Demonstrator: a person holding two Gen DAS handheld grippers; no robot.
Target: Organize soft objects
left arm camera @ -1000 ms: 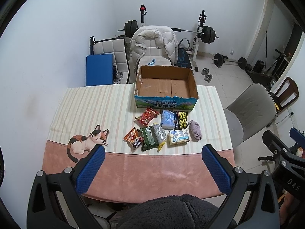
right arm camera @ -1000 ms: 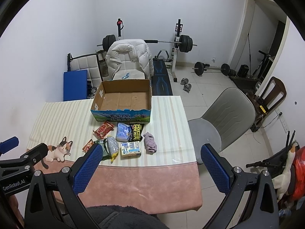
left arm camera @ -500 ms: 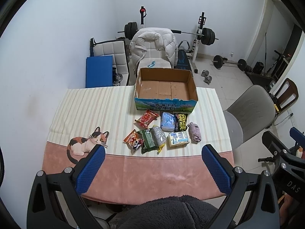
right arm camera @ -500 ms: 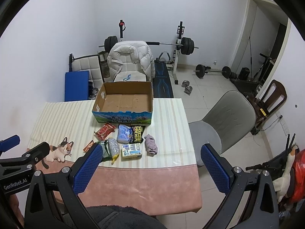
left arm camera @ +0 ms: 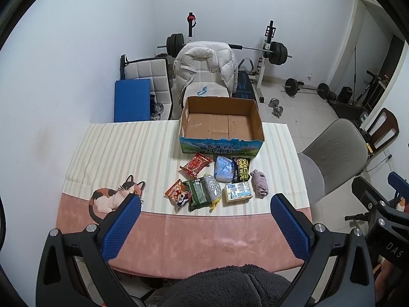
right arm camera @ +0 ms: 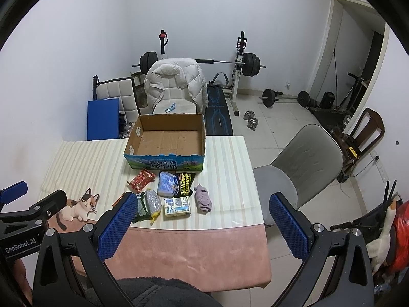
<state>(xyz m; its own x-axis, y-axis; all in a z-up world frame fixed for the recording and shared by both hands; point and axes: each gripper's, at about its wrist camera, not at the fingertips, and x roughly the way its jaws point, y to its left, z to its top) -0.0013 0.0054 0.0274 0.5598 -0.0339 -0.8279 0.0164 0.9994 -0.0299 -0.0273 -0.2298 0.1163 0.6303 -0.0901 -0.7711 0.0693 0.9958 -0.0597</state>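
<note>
Several soft packs lie in a cluster on the table: a red snack pack (left arm camera: 195, 165), a blue wipes pack (left arm camera: 224, 168), a black shoe-wipes pack (left arm camera: 241, 170), a mauve cloth roll (left arm camera: 260, 185), a tissue pack (left arm camera: 238, 192), a green pack (left arm camera: 198, 195) and an orange snack bag (left arm camera: 177, 193). An open empty cardboard box (left arm camera: 221, 142) stands behind them. My left gripper (left arm camera: 204, 226) is open and empty, high above the table's near edge. My right gripper (right arm camera: 200, 225) is open and empty, also well back from the packs (right arm camera: 176, 192).
A cat picture (left arm camera: 112, 198) is printed on the tablecloth at the left. A grey chair (left arm camera: 332, 158) stands right of the table. A chair with a white jacket (left arm camera: 204, 69), a blue mat and a weight bench stand behind the table.
Both grippers have drawn slightly up and back; the table and packs look a little farther away. Nothing on the table has moved.
</note>
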